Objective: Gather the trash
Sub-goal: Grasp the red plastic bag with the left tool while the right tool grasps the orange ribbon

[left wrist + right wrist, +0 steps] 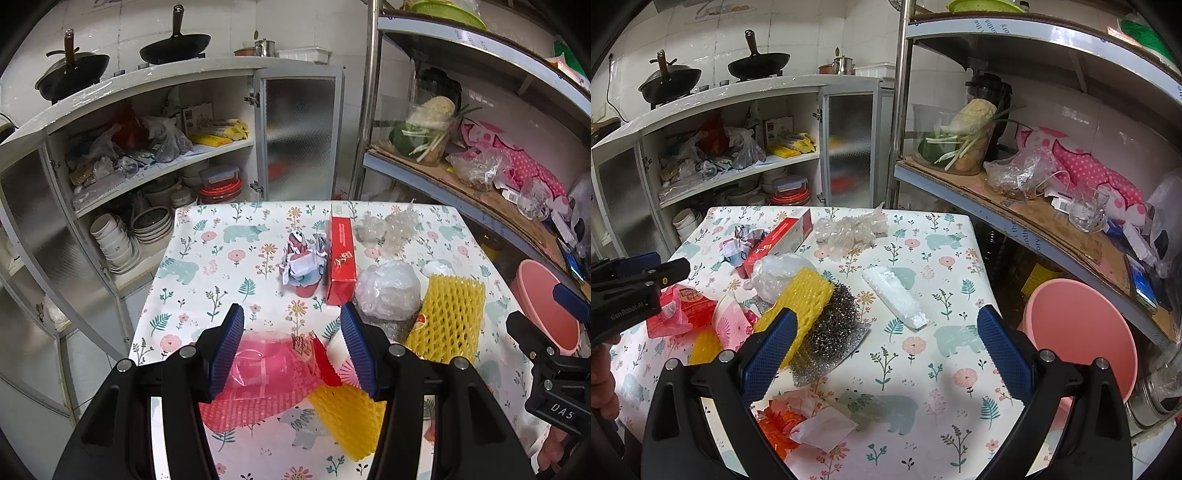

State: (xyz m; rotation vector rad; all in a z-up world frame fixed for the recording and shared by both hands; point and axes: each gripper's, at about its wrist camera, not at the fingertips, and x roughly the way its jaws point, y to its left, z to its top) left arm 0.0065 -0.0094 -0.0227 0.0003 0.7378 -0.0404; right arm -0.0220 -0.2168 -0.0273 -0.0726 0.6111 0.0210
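Trash lies scattered on the floral tablecloth (207, 258). My left gripper (291, 350) is open, hovering over a pink plastic bag (258, 369) with a red wrapper (325, 362) and a yellow foam net (347, 417) near the front. Beyond lie crumpled paper (303, 262), a red box (341, 258), a clear bag (388, 288) and another yellow foam net (448, 317). My right gripper (886, 350) is open above the table, beside a steel scourer (827, 328), yellow foam net (801, 302) and white foam piece (895, 299). Crumpled orange and white paper (801, 424) lies below it.
A pink bin (1082, 339) stands off the table's right edge, under a metal shelf rack (997, 206) loaded with bags and vegetables. An open cupboard (147, 177) with bowls and bags stands behind the table. Clear crumpled plastic (849, 232) lies at the table's far side.
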